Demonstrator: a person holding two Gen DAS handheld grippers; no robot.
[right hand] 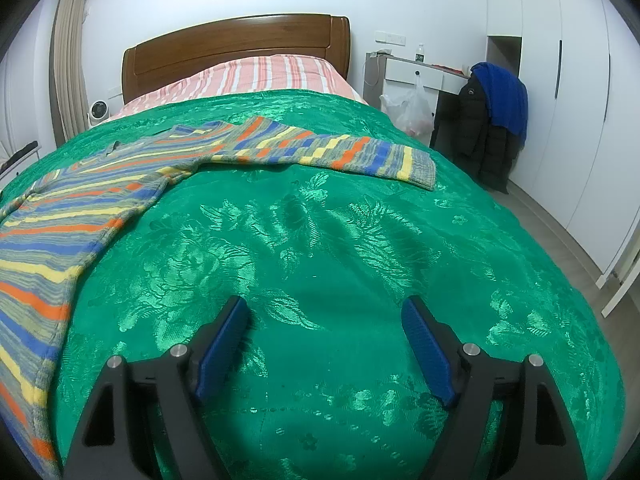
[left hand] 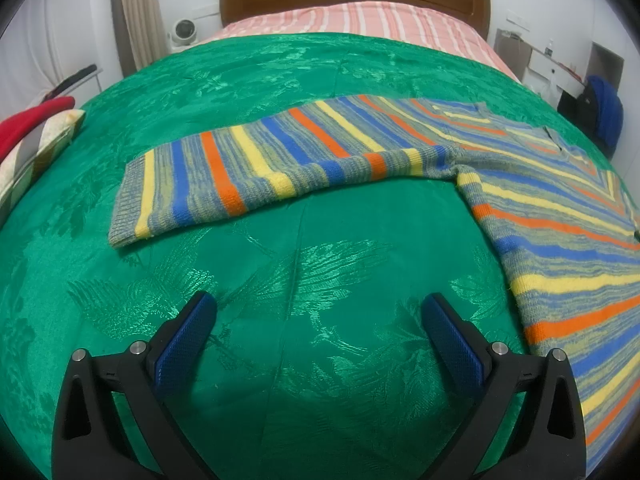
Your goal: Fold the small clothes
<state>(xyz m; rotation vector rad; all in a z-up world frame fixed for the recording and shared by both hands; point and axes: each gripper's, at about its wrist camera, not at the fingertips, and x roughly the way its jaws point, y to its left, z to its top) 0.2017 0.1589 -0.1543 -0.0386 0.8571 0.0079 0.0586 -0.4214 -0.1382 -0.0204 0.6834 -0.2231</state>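
A striped knit sweater (left hand: 560,216) in blue, orange, yellow and grey lies flat on the green bedspread (left hand: 280,280). In the left wrist view one sleeve (left hand: 240,172) stretches out to the left, its cuff at the far left end. My left gripper (left hand: 320,304) hovers open over bare bedspread, short of that sleeve, nothing between its blue pads. In the right wrist view the sweater (right hand: 72,208) fills the left side and the other sleeve (right hand: 328,152) reaches right. My right gripper (right hand: 326,306) stands open above the green bedspread (right hand: 340,240), well short of that sleeve.
A wooden headboard (right hand: 236,44) and a pink striped sheet (right hand: 260,76) lie beyond. Right of the bed stand a white desk (right hand: 416,70), a plastic bag (right hand: 412,108) and a chair with dark and blue jackets (right hand: 492,120). A red item and cushion (left hand: 36,132) sit at the left edge.
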